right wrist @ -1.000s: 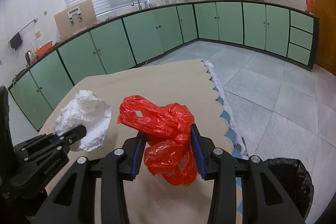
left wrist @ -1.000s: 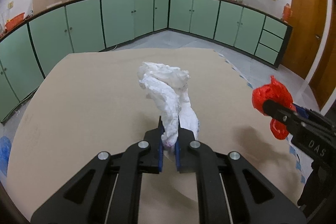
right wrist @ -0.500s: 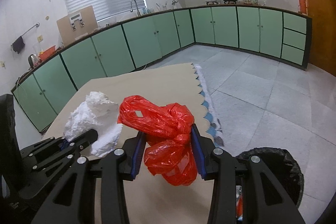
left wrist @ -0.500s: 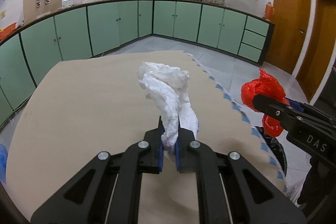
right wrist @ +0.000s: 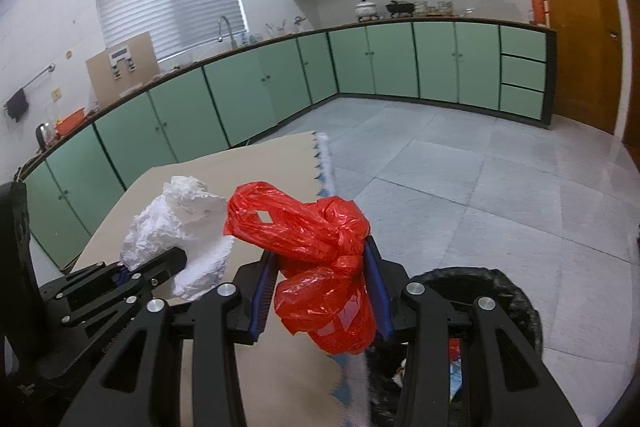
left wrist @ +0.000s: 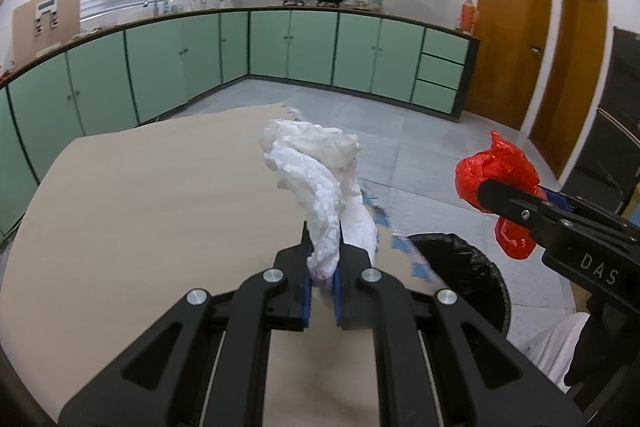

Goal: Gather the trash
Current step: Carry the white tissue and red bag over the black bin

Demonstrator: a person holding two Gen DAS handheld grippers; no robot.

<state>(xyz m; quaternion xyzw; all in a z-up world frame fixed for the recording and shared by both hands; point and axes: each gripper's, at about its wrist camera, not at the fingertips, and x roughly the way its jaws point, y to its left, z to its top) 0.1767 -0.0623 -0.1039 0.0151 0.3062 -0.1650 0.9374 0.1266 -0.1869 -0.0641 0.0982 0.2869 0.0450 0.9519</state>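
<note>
Left gripper (left wrist: 322, 259) jaws pinch white paper wad (left wrist: 316, 163); right gripper (right wrist: 320, 291) jaws clamp red bag (right wrist: 320, 259).

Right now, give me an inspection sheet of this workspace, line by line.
Surface: tan table, with a blue-patterned edge on its right side.
Job's things: white crumpled paper and red plastic bag, both held off the table; black-lined trash bin on the floor beside the table, some rubbish inside.
Clutter: nothing seen on the table.
Grippers: left gripper shut on the paper; right gripper shut on the bag, near the bin.
Cables: nothing seen.
Surroundings: green cabinets, wooden door, tiled floor.
</note>
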